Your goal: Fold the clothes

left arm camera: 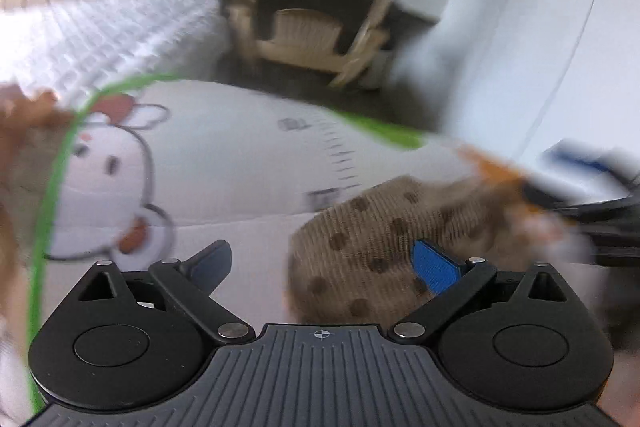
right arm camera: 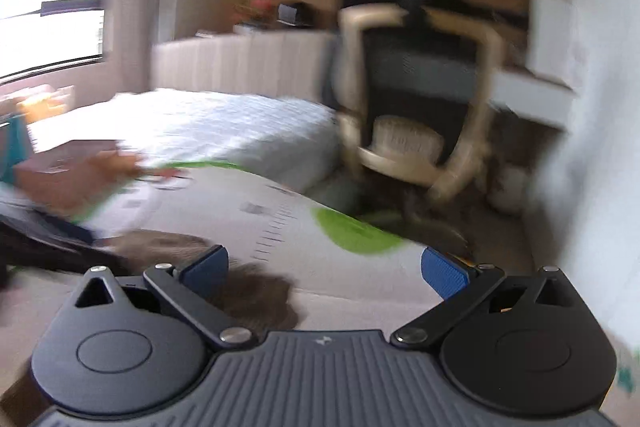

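A brown garment with dark spots (left arm camera: pixel 372 239) lies bunched on a white mat (left arm camera: pixel 240 155) that has a green border and a cartoon figure. My left gripper (left arm camera: pixel 324 265) is open just above the mat, and its right pad (left arm camera: pixel 436 267) overlaps the garment's edge. In the right wrist view the same garment (right arm camera: pixel 260 287) is a blurred brown heap under the left finger of my right gripper (right arm camera: pixel 325 273), which is open with nothing between its pads. The right gripper (left arm camera: pixel 580 211) shows as a dark and orange blur past the garment in the left wrist view.
A bed with a white quilted cover (right arm camera: pixel 220 131) stands behind the mat. A beige-framed office chair (right arm camera: pixel 420 107) sits beyond the mat's far edge, beside a white wall (right arm camera: pixel 600 147). A hand (right arm camera: pixel 80 183) and the dark left gripper body (right arm camera: pixel 40 239) are at the left.
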The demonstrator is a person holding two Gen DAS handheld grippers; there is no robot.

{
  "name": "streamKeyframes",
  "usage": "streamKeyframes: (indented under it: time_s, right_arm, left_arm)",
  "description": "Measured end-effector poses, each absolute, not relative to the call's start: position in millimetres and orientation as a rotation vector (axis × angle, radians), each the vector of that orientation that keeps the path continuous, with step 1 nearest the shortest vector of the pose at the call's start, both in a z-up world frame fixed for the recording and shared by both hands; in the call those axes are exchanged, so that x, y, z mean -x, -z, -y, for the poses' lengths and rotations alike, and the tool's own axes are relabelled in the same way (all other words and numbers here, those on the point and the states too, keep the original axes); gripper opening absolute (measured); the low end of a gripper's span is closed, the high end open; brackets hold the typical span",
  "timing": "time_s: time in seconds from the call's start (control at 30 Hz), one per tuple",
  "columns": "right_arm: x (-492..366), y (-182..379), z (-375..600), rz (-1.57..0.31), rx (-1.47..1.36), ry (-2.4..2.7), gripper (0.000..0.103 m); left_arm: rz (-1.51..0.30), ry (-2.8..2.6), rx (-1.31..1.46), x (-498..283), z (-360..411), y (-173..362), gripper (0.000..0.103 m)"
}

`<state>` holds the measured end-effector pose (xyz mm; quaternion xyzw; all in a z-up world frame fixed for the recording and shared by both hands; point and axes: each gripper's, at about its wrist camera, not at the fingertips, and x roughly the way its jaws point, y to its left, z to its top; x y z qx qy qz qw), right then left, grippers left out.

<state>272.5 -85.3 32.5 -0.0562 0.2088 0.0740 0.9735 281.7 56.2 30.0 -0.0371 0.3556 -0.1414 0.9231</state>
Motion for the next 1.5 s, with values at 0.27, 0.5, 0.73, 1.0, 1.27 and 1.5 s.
streamKeyframes:
  time_s: [0.27, 0.5, 0.73, 1.0, 1.27, 1.5]
  right_arm:
    - [-242, 17, 38, -0.596, 0.324, -0.248, 0.103]
    - [-232, 16, 37, -0.617, 0.357, -0.290, 0.103]
    - [-255, -32, 80, -0.507, 0.045, -0.323, 0.103]
    - [-345, 50, 87, -0.737, 0.123, 0.046, 0.103]
    - [-288, 19, 108, -0.631, 0.165, 0.004, 0.103]
    - [-258, -6, 99, -0.680, -0.104, -0.353, 0.103]
  left_arm:
    - [-0.745, 0.255, 0.111, -286, -63, -33, 0.103]
    - [-0.663, 0.212, 0.067, -273, -64, -55, 0.103]
    - [-0.702, 0.186, 0.083, -293, -74, -41, 0.103]
    - [-0.686, 0.127, 0.023, -305, -61, -18, 0.103]
    - [-0.746, 0.247, 0.289, -271, -104, -28, 0.103]
    - [-0.865, 0.319, 0.429, -282, -108, 0, 0.103]
